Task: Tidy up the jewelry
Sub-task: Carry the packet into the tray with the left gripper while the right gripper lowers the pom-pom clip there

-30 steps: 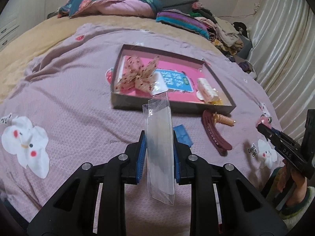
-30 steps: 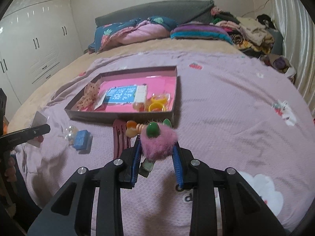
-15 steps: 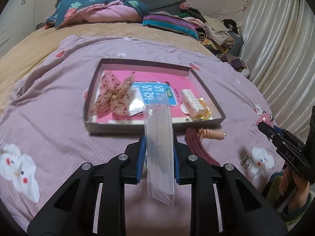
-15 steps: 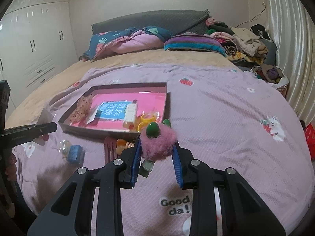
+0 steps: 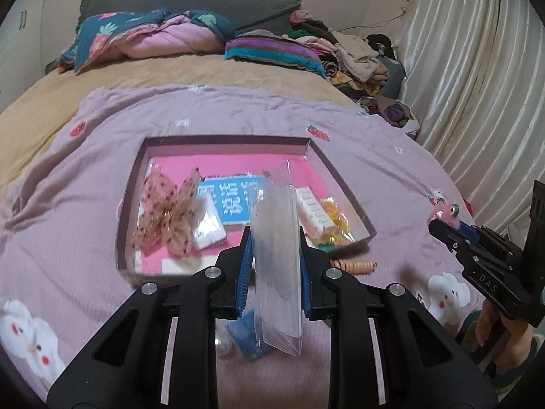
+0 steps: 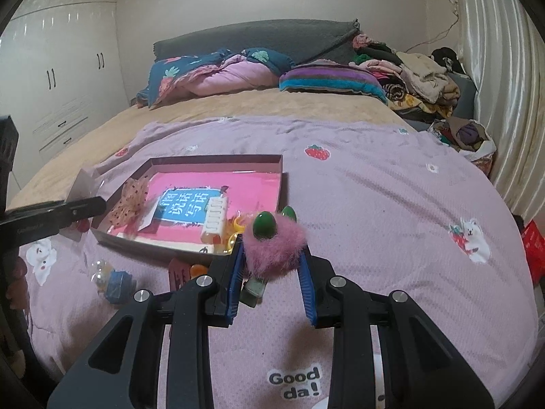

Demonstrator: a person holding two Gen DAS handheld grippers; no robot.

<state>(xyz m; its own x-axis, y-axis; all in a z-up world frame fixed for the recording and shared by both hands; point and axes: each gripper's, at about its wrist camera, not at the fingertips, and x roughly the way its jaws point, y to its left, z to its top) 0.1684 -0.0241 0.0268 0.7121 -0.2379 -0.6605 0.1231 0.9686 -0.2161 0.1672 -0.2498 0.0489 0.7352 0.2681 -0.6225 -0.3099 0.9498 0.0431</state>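
My left gripper (image 5: 276, 255) is shut on a clear plastic bag (image 5: 277, 259) that stands upright between its blue pads, just in front of the shallow brown tray (image 5: 218, 140) with a pink floor. In the tray lie a dotted peach bow (image 5: 167, 216), a white hair clip (image 5: 315, 216) and yellow rings (image 5: 335, 220). My right gripper (image 6: 272, 262) is shut on a fluffy pink hair clip (image 6: 274, 245) with green eyes, held above the lilac blanket to the right of the tray (image 6: 218, 161). The same pink clip (image 5: 444, 213) shows at the right of the left wrist view.
On the blanket in front of the tray lie a blue packet (image 6: 117, 284), a pearl bead (image 5: 224, 341), a dark red hair claw (image 6: 178, 274) and an orange coil tie (image 5: 356, 266). Pillows, folded clothes and a curtain (image 5: 477, 85) border the bed. A person's hand (image 5: 500, 327) holds the right gripper.
Both grippers have risen and drawn back from the bed with their loads. In the left wrist view the tray has shifted toward the centre and the hair claw has slipped behind the fingers.
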